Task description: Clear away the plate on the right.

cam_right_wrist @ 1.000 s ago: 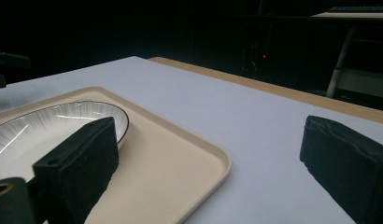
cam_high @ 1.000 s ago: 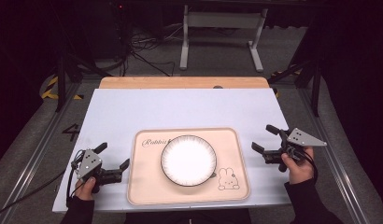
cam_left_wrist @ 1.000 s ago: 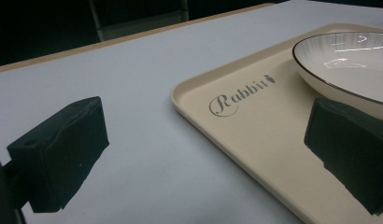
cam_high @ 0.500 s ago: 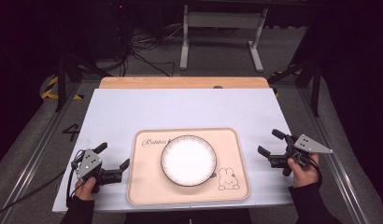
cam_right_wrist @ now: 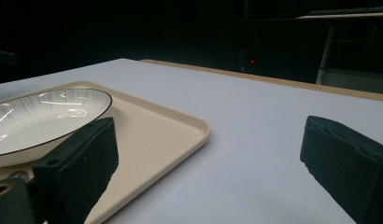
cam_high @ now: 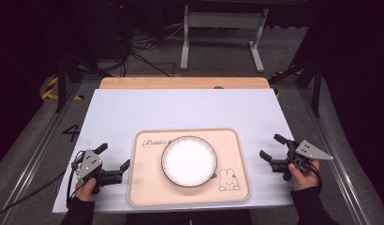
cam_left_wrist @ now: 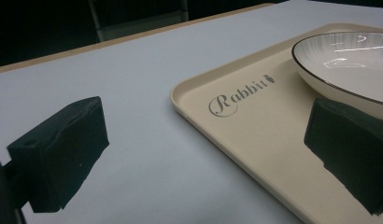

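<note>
A white plate (cam_high: 189, 161) with a dark rim sits in the middle of a beige tray (cam_high: 145, 187) printed with "Rabbit" and a rabbit drawing. My left gripper (cam_high: 114, 158) rests on the table just left of the tray, open, jaws pointing toward it. My right gripper (cam_high: 271, 147) lies right of the tray, open and holding nothing. In the left gripper view the left gripper (cam_left_wrist: 203, 154) spans the tray (cam_left_wrist: 255, 135) corner, the plate (cam_left_wrist: 348, 60) beyond. In the right gripper view the right gripper (cam_right_wrist: 213, 163) frames the tray (cam_right_wrist: 171, 128) edge and plate (cam_right_wrist: 40, 116).
The tray lies on a pale blue-white table top (cam_high: 180, 110) with a wooden strip (cam_high: 180, 83) along its far edge. A metal stand (cam_high: 223, 28) and cables stand on the dark floor behind the table.
My right gripper has drawn back toward the near right edge of the table and dropped lower. The left gripper, tray and plate have not moved.
</note>
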The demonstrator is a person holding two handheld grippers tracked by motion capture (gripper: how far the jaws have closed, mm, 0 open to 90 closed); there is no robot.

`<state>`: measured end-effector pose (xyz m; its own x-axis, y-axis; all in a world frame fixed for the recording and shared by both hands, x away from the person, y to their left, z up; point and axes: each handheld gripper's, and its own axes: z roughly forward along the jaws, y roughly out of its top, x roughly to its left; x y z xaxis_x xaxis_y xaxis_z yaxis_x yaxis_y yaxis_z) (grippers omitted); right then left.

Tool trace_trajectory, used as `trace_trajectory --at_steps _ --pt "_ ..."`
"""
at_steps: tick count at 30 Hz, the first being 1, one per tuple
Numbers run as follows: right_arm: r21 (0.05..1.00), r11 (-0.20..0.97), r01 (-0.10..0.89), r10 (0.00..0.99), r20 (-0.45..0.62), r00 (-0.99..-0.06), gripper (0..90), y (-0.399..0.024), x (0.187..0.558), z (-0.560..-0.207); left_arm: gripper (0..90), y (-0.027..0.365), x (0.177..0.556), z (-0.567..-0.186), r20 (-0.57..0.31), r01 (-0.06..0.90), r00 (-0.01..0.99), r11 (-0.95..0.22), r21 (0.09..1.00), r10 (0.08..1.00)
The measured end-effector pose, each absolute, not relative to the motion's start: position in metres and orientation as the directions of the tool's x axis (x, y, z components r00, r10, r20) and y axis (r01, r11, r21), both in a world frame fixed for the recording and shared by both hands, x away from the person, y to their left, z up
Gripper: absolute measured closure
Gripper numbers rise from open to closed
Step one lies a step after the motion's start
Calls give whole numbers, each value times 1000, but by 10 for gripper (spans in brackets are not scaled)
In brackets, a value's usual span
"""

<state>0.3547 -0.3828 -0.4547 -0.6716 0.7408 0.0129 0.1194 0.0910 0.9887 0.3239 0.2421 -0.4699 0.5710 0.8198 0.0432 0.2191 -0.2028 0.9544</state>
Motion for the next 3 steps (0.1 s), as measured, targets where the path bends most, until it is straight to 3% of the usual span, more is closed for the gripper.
trace_trajectory --at_steps 3 --pt "988 102 116 741 2 -672 45 -382 354 -455 3 242 324 -470 44 219 572 -204 954 819"
